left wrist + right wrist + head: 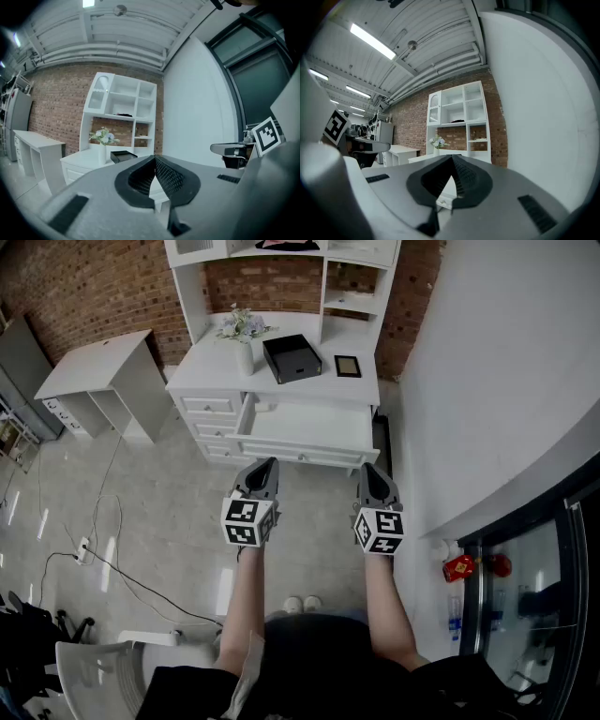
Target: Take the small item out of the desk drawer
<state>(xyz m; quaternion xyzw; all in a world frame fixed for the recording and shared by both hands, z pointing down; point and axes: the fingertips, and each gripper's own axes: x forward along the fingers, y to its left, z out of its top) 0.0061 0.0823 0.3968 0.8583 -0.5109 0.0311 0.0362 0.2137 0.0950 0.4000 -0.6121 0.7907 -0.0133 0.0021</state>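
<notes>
Pointing level toward the drawer [302, 454]: left tool [268, 463], right tool [368, 468].

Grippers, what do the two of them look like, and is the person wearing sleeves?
Both the left gripper and right gripper are grey wedges that taper to a point, with black textured pads inside. Each carries a white cube printed with black square markers. No cables show. The forearms are without sleeves.
</notes>
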